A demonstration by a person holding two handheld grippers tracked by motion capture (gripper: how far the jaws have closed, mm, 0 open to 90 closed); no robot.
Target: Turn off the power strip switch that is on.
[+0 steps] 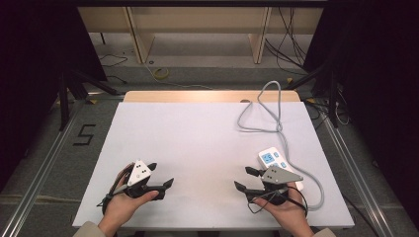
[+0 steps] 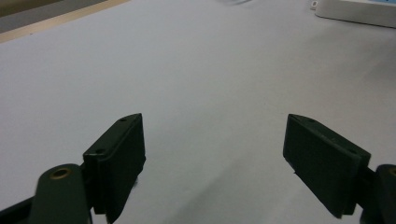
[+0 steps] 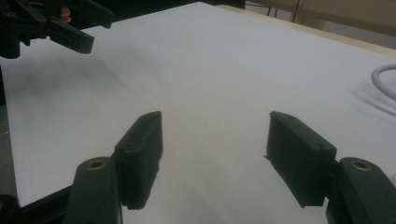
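Note:
A white power strip with a blue panel lies at the right of the white table sheet; its grey cable loops toward the back edge. My left gripper rests low at the front left, held in a hand, jaws wide apart and empty; its own view looks over bare sheet, with the power strip at the top right. My right gripper sits at the front right, just in front of the strip, open and empty. The left gripper also appears at the top left of the right gripper view.
The cable runs on past the strip's right side and curls around the right hand. A wooden table edge lies beyond the sheet. Shelving legs and floor cables stand farther back; dark curtains flank both sides.

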